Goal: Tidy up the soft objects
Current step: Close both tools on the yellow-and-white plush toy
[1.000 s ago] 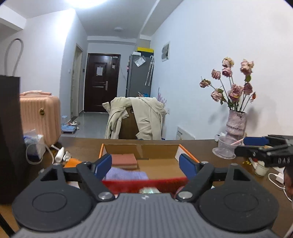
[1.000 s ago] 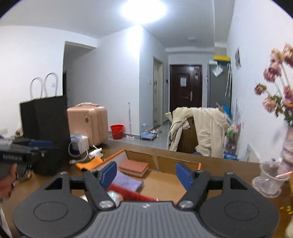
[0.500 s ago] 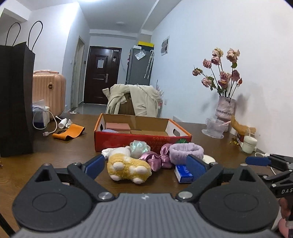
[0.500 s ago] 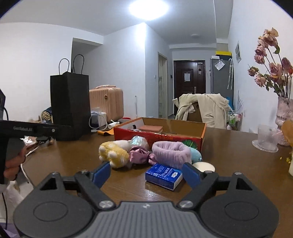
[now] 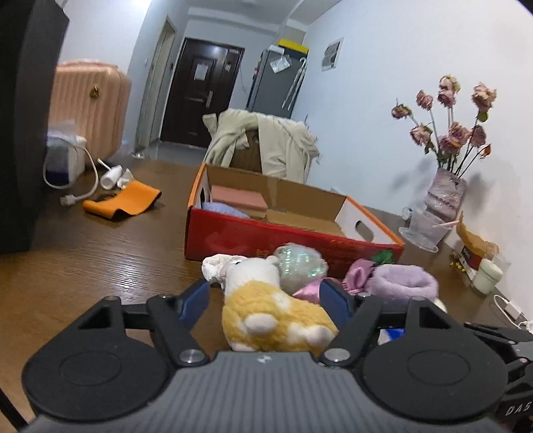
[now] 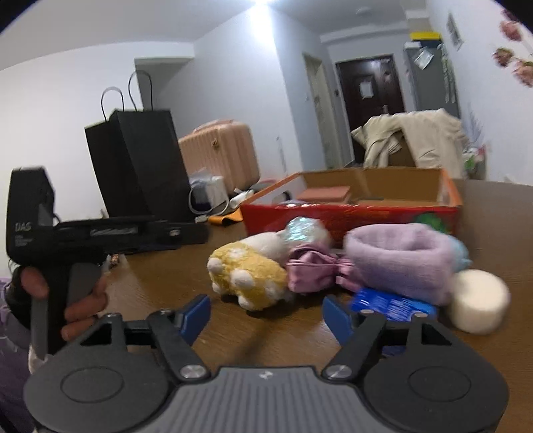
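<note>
Soft objects heaped on the table [image 5: 83, 253] before the red box [image 5: 266, 238].

The yellow plush toy [image 5: 276, 316] lies partly hidden behind my left gripper [image 5: 266, 301]; the blue packet [image 6: 389, 304] is blurred. The box holds a pink block [image 5: 240, 200] and lilac cloth [image 5: 223, 208]. My left jaws are closing round the toy, contact unclear; my right gripper [image 6: 266, 314] is closing on nothing, short of the heap.

I see even indoor light from a ceiling lamp [image 6: 263, 1] glaring at the right view's top edge; motion blur smears the plush pile, fisheye bends walls, corners go black, vase flowers [image 5: 449, 123] cast soft wall shadows
</note>
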Motion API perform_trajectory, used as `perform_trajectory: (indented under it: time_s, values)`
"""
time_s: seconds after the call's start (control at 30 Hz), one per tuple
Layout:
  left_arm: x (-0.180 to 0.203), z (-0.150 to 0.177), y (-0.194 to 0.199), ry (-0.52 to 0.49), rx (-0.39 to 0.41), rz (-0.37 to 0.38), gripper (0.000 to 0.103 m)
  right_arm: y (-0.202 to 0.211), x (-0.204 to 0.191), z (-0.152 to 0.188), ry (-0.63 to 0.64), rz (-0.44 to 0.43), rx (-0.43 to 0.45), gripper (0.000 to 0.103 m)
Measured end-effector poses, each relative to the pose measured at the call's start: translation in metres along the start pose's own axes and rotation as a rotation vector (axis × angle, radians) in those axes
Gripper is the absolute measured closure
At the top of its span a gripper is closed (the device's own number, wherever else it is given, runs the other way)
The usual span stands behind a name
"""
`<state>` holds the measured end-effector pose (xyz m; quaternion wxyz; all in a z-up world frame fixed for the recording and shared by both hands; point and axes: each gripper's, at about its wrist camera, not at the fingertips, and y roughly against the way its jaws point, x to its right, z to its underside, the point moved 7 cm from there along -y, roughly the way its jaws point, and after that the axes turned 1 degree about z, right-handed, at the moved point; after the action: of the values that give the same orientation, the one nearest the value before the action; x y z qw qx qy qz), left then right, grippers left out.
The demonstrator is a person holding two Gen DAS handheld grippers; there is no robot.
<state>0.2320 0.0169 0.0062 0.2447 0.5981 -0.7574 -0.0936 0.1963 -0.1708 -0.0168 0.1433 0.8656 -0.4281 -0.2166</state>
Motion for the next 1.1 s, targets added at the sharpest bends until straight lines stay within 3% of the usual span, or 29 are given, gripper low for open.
perform_trajectory:
  time_s: [0.17,0.3,0.4,0.57,0.77,0.97,1.07,1.1]
  values:
    - [-0.016,0.008,-0.032,0.041,-0.07,0.032,0.033,-0.044,-0.001,-0.009,-0.011,-0.024,-0.041,0.035]
    - [-0.032,0.014,-0.043,0.176,-0.117,0.151,0.051,-0.066,-0.006,-0.014,0.006,-0.051,-0.059,0.036]
    - [-0.035,0.014,-0.036,0.194,-0.104,0.146,0.052,-0.074,-0.014,-0.013,0.04,-0.053,-0.069,0.038]
    - [-0.031,0.028,-0.01,0.214,-0.1,0.125,0.053,-0.059,-0.029,-0.001,0.118,-0.051,-0.081,0.053]
    - [0.007,0.049,0.014,0.179,-0.125,0.175,0.053,-0.007,-0.027,0.021,0.117,-0.04,-0.098,0.054]
    - [0.051,0.065,0.02,0.07,-0.136,0.234,0.049,0.047,-0.021,0.044,0.052,-0.06,-0.095,0.054]
    - [0.059,0.068,0.019,0.054,-0.129,0.233,0.036,0.059,-0.028,0.051,0.038,-0.111,-0.083,0.054]
    - [0.058,0.068,0.017,0.063,-0.122,0.224,0.027,0.06,-0.033,0.052,0.036,-0.139,-0.078,0.054]
